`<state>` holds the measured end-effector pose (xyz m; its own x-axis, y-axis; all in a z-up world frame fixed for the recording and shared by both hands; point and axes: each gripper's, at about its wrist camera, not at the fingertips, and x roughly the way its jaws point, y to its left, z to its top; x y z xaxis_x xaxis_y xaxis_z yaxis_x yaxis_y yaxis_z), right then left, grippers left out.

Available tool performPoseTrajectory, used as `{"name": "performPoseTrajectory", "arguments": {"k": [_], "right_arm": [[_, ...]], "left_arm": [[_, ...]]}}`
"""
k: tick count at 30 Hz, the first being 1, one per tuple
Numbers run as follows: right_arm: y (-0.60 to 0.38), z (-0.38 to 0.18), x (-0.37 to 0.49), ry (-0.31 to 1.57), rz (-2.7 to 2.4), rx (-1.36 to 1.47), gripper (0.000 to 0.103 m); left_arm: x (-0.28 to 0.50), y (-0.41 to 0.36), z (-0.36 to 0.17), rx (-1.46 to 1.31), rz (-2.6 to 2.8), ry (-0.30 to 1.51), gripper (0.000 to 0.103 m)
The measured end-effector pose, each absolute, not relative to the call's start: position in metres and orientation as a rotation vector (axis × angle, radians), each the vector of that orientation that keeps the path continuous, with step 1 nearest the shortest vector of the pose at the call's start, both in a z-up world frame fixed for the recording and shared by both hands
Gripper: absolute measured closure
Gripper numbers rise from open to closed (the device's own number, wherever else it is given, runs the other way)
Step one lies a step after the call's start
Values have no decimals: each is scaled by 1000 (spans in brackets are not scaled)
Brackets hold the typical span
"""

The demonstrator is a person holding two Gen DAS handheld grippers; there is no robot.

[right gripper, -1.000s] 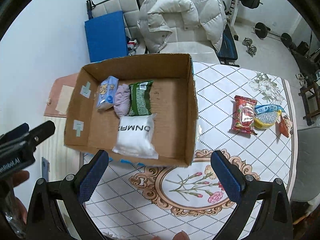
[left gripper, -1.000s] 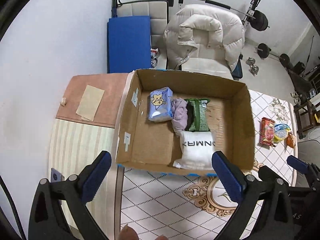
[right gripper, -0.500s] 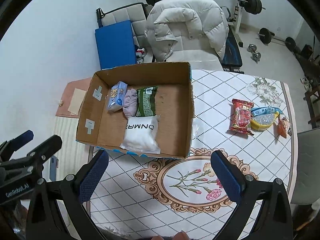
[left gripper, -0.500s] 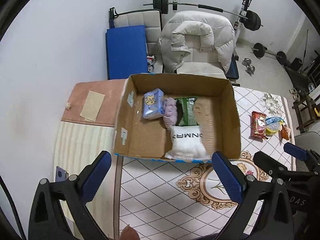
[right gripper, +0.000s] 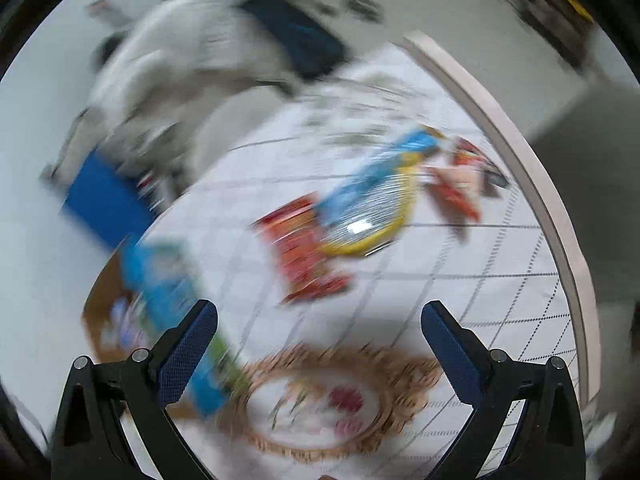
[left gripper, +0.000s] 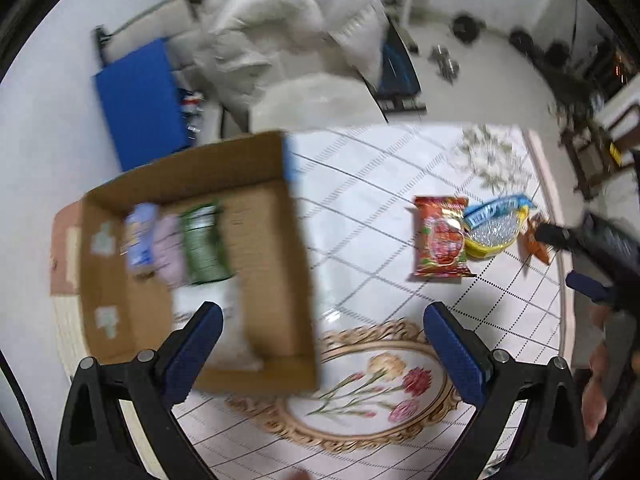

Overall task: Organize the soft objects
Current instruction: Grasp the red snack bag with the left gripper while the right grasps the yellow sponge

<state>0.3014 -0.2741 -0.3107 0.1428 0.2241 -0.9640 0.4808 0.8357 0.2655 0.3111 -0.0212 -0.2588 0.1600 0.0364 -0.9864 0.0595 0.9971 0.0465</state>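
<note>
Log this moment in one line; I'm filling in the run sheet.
left gripper: open, empty | right gripper: open, empty | cardboard box: holds four packs | red snack pack: on table | view: motion-blurred

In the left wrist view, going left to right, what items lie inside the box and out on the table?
Blue pack → lilac bundle → green packet → cardboard box right wall → red snack bag → blue-and-yellow bag → orange packet.
</note>
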Motion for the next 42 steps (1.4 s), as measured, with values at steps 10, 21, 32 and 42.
{"name": "performPoseTrajectory", "arguments": {"k": [10,21,32,42], "right_arm": [[-306,-440,372,1686,-248,645,26],[-301,-437,354,1812,-80,223,37],[-331,-433,370,1803,-139,290,23],[-314,-418,360,1747,-152,254,53]], "left_arm": [[378,-80,-362,102,-55,1642,0],[407,-132,-419,44,-180,1791,0],[418,-154,-454,107,-165,1852,34],[363,-128,-403,96,-162,1724,60]]}}
